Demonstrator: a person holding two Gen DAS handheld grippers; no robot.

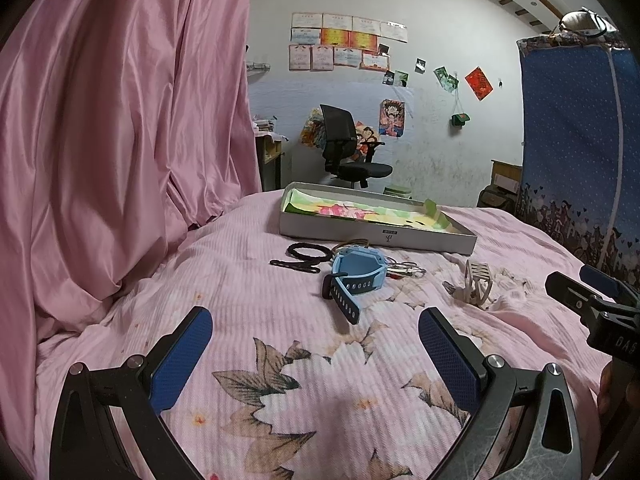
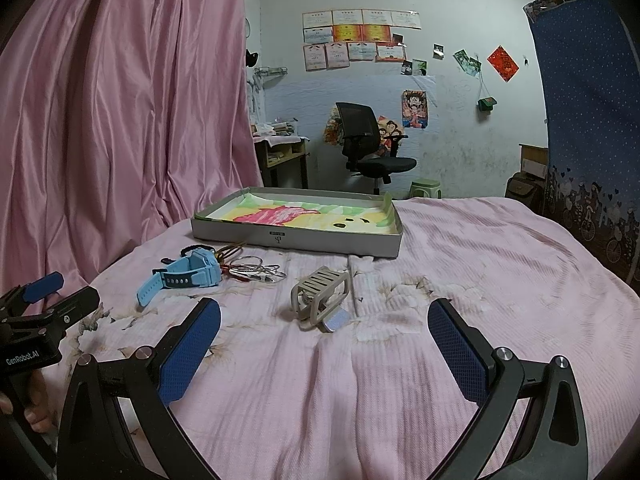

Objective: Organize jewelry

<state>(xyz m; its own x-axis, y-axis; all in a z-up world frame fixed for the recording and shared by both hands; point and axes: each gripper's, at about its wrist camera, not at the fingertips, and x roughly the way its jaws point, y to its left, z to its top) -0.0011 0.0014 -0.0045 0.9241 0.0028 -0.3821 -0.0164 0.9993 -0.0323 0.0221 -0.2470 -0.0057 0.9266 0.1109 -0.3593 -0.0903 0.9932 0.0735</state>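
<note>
Since both the left gripper (image 1: 316, 354) and the right gripper (image 2: 324, 346) hang wide apart and hold nothing, the right one should dip at twelve o'clock, pinch the beige hair clip (image 2: 320, 298) gently, then carry it to the shallow box (image 2: 296, 240).

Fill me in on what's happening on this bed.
A person holds a two-finger gripper in each hand over a pink floral bedspread; the left gripper and the right gripper are both open and empty. A blue smartwatch, black hair ties, silver hoops and a beige hair claw lie loose in front of a shallow grey box. No jewelry appears to be in the box yet.
</note>
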